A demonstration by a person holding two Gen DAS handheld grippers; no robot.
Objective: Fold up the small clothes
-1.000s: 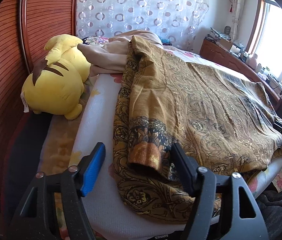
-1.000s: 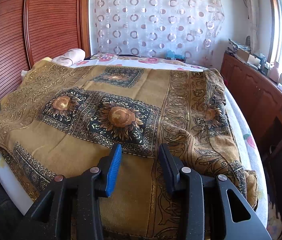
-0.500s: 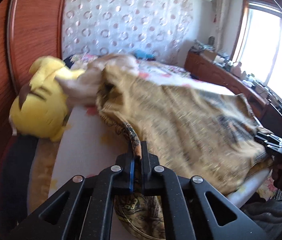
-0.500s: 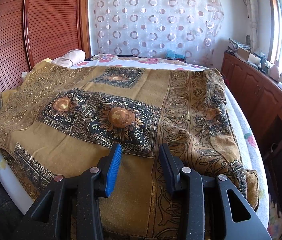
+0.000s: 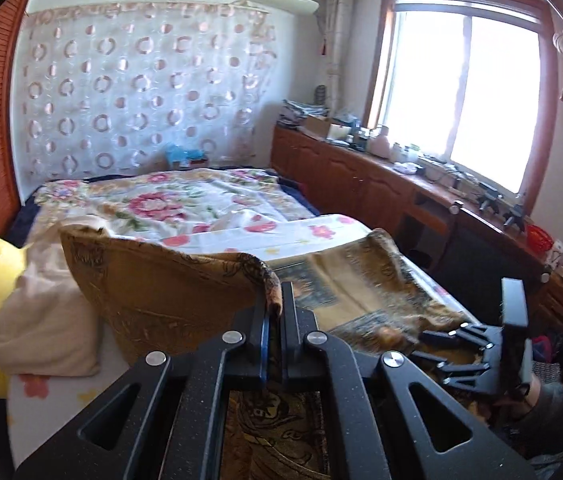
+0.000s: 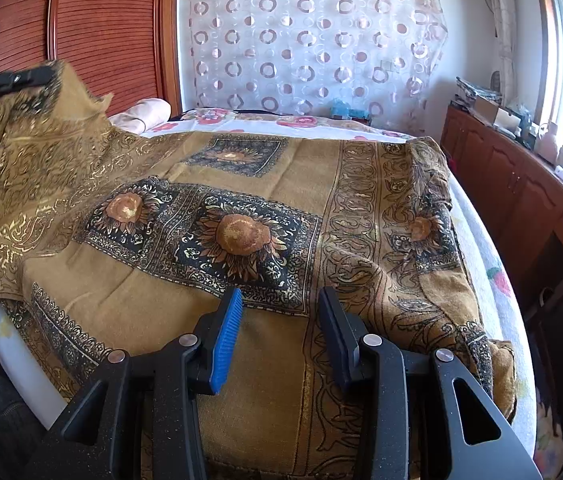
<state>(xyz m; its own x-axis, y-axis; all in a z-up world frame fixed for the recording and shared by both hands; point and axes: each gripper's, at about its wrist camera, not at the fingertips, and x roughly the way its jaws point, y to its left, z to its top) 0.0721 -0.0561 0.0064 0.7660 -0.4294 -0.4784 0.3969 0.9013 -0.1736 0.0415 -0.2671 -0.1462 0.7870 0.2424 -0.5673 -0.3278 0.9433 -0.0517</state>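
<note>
The bed point(image 6: 493, 264) carries the brown patterned garment point(image 6: 209, 280), spread flat apart from one raised edge. The left gripper point(image 5: 275, 312) is clenched on that edge; the right gripper point(image 6: 279, 312) hovers released above the cloth. The risk — a thin pinch slipping, or unpinned fabric dragging and bunching.
</note>
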